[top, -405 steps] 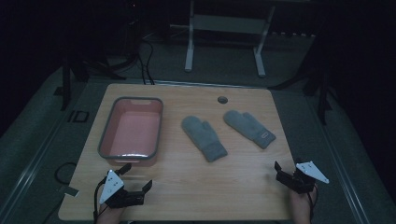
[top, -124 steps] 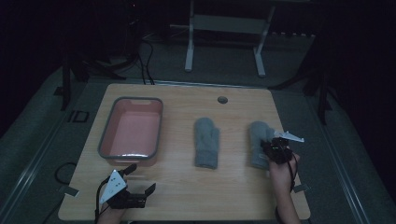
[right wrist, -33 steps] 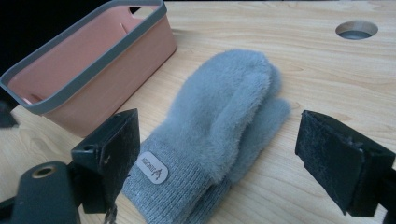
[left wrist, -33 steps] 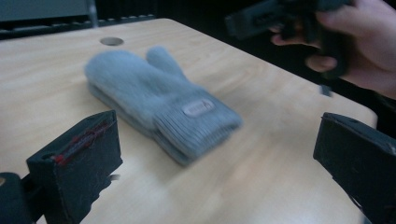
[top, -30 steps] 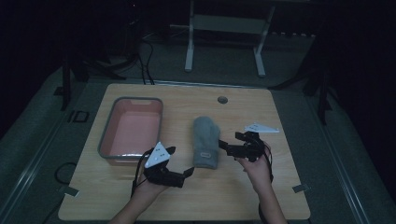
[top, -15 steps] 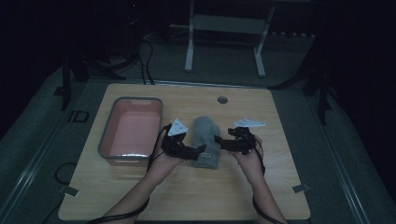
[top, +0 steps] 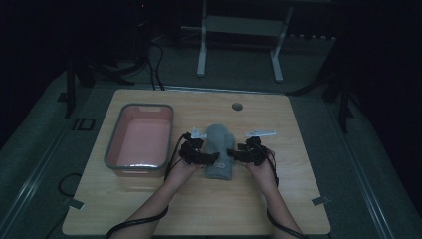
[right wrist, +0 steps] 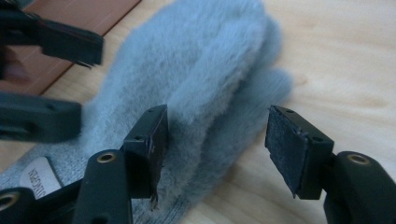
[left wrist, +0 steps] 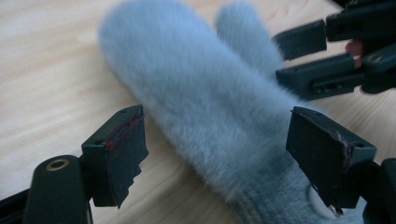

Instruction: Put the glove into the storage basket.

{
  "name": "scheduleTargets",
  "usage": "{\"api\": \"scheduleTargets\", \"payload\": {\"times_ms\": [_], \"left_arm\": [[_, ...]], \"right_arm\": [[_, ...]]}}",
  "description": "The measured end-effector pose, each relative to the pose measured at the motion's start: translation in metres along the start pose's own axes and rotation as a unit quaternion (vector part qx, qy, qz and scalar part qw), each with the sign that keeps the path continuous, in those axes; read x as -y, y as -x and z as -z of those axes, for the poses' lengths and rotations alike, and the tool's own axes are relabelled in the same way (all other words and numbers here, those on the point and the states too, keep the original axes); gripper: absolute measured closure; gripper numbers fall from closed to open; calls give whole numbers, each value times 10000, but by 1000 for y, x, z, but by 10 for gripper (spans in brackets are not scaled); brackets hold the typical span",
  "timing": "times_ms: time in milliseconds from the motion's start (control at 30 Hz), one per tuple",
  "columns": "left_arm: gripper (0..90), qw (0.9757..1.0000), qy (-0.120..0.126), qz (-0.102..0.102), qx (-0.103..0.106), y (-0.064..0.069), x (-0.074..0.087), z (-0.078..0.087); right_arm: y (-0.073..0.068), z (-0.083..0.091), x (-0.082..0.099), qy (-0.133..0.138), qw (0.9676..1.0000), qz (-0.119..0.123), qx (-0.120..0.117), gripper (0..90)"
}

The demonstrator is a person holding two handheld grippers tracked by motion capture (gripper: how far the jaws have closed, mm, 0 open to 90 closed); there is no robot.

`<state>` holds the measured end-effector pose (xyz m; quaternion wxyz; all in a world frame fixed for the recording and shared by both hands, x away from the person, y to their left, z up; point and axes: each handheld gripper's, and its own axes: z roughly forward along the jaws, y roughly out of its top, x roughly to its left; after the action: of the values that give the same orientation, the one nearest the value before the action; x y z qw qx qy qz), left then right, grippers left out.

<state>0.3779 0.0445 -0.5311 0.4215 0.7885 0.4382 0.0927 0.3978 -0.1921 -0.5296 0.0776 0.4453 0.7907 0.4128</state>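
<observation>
Two furry grey mittens [top: 219,152] lie stacked in the middle of the table, cuffs toward me. My left gripper [top: 211,158] reaches in from the stack's left side. In the left gripper view the top mitten [left wrist: 196,107] lies between its jaws [left wrist: 219,140], which have just been closing; the pads are not pressing on it. My right gripper [top: 233,153] comes in from the right. Its jaws [right wrist: 224,144] straddle the edge of the mittens [right wrist: 205,70], also closing, one pad against the fur and the other still apart from it.
A grey-rimmed pink tray [top: 113,149] stands left of the mittens, close to my left hand. A round hole [top: 237,106] marks the table's far edge. A white label [right wrist: 35,179] shows on a mitten cuff. Bare wood lies right of and in front of the stack.
Both hands have moved inward and down to the mitten stack, the left one from its lower left. The jaws of both grippers have narrowed around the stack's sides.
</observation>
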Motion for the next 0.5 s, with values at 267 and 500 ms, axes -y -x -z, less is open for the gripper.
{"api": "scheduleTargets", "payload": {"times_ms": [267, 500], "left_arm": [[243, 9987, -247, 365, 270, -9, 5, -19], [401, 9940, -454, 555, 831, -18, 3, -31]], "right_arm": [[9, -15, 4, -442, 9988, -187, -12, 384], [9, -25, 6, -579, 9976, -242, -301, 549]]}}
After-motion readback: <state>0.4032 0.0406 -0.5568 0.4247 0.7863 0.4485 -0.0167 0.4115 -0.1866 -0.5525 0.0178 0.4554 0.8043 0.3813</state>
